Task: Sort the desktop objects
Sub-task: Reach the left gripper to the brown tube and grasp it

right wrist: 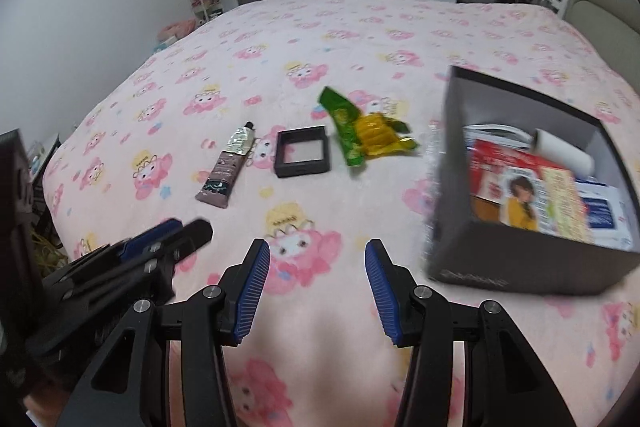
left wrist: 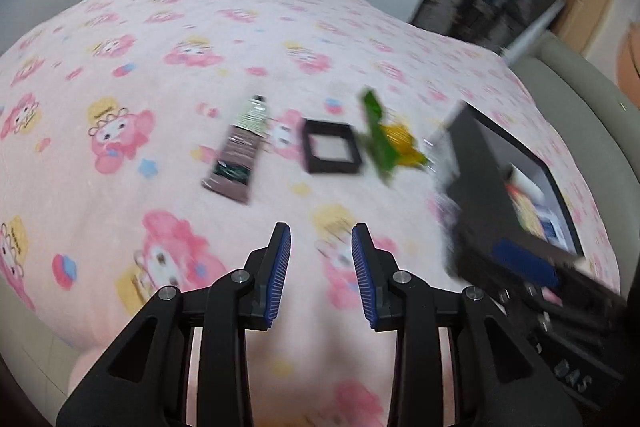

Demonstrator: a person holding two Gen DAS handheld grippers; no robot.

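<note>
On a pink cartoon-print bedspread [right wrist: 320, 39] lie a brown and silver tube [right wrist: 226, 167], a small square black frame [right wrist: 302, 151] and a green and yellow snack packet [right wrist: 362, 131] in a row. The same tube [left wrist: 240, 147], frame [left wrist: 330, 151] and packet [left wrist: 390, 139] show blurred in the left wrist view. My left gripper [left wrist: 320, 267] hovers open over the bedspread, short of the frame, nothing between its blue pads. My right gripper [right wrist: 316, 279] is open too, empty, just left of a dark grey box [right wrist: 520, 267].
The grey box [left wrist: 480, 163] holds several packets and a white roll. The left gripper [right wrist: 160, 239] shows at the lower left of the right wrist view. A grey headboard [right wrist: 600, 3] stands at the right, shelves and wardrobes behind the bed.
</note>
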